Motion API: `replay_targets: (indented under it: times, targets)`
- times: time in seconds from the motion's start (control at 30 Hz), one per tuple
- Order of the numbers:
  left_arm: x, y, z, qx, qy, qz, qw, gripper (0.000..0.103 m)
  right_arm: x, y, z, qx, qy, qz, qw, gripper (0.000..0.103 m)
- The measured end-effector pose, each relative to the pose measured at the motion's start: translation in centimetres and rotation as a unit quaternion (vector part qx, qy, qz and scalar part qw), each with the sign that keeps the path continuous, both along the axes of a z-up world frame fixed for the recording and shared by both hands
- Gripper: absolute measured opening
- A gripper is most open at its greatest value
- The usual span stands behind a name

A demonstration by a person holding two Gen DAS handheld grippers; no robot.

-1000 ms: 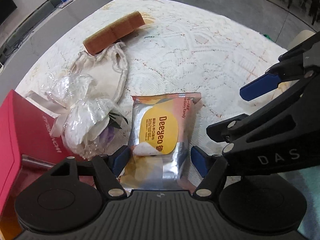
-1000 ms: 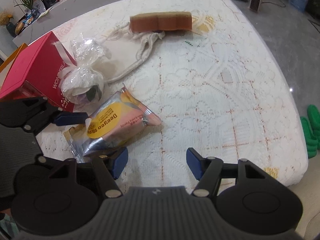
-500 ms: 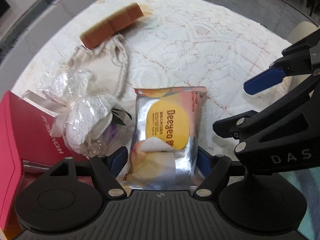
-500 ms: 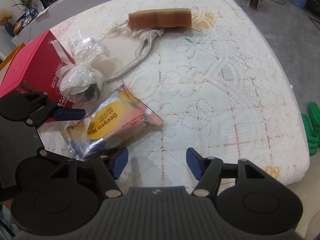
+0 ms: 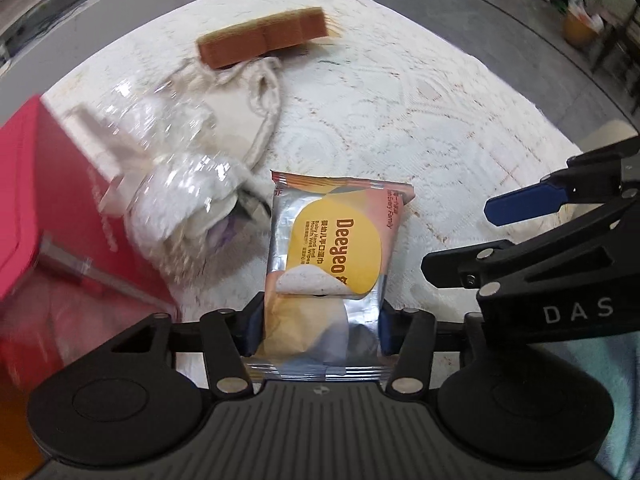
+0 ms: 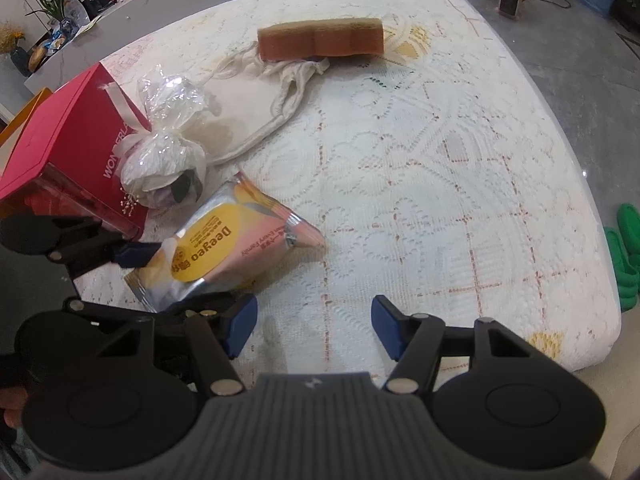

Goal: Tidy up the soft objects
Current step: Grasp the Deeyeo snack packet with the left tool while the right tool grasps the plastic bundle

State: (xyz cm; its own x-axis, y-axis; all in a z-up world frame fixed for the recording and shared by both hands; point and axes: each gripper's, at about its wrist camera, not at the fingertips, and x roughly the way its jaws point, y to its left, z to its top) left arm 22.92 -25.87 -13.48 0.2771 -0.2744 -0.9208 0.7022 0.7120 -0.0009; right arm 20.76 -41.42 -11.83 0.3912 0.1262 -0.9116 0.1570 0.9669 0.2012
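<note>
wipes pack (image 5: 328, 256) beside cellophane bundle (image 5: 180, 200), red box (image 5: 60, 200)

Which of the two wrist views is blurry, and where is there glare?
Left wrist view: the red box and cellophane bundle smear with motion blur, the wipes pack stays sharp. Right wrist view: crisp; glare glints off the cellophane bundle.

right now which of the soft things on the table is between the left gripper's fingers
The Deegeo wet wipes pack: the left gripper has just closed on its near end. The cellophane bundle, cloth bag and brown sponge lie untouched.
</note>
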Motion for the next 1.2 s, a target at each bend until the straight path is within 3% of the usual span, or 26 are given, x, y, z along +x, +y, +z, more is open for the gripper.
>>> replay_targets:
  times: [0.33,0.6,0.97,1.2]
  targets:
    - [-2.2,4.2,2.4,-0.037,0.013,0.101,0.9941,0.055,0.3,1.3,0.8,-0.004,-0.001,0.049,0.999,0.064]
    - [-3.1,8.2,4.3,-0.056,0.013,0.165,0.9846,0.054,2.3,3.8,4.4,0.003,-0.032,0.091,0.995,0.065]
    - [-2.6,12.3,3.0,-0.048,0.018,0.264,0.9632,0.054,7.4,7.5,4.8,-0.007,-0.049,0.086,0.995,0.065]
    - [-2.0,12.9,1.7,-0.049,0.038,0.268,0.9615,0.054,10.3,8.2,3.0,0.014,-0.041,0.067,0.997,0.062]
